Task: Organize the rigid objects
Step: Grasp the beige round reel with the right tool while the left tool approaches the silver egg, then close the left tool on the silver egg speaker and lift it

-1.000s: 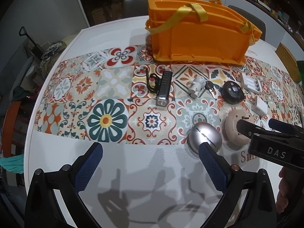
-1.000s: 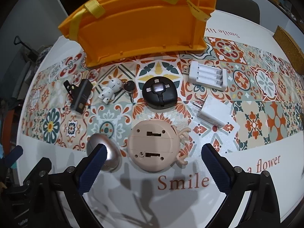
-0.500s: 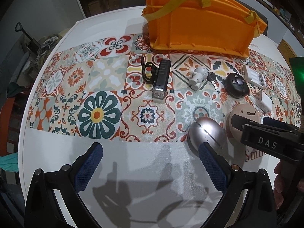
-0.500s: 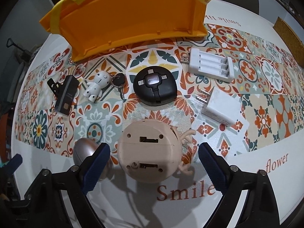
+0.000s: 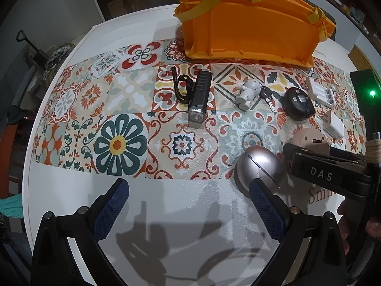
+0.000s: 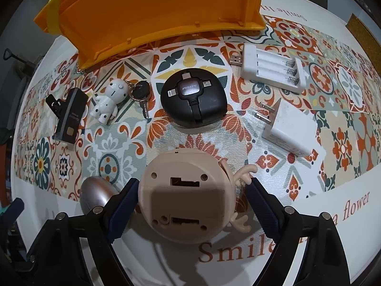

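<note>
- The right tool (image 6: 190,205) has come down over the round beige gadget with antlers (image 6: 188,197) since a second ago; the gadget now sits between its 2 fingers instead of ahead of them.
- Its jaws have just been closing. The left pad is at the gadget's edge, the right pad still shows a gap beside the antlers, so I judge it not yet clamped.
- That suggests this gadget is the first pick, likely bound for the orange basket (image 6: 152,7) at the far side of the worktop (image 6: 297,250).
- The right tool points steeply down, almost square over the gadget.
- The left tool (image 5: 188,207) has barely shifted: fingers wide apart, nothing between them, tilted down over bare worktop beside the silver dome (image 5: 259,166).
</note>
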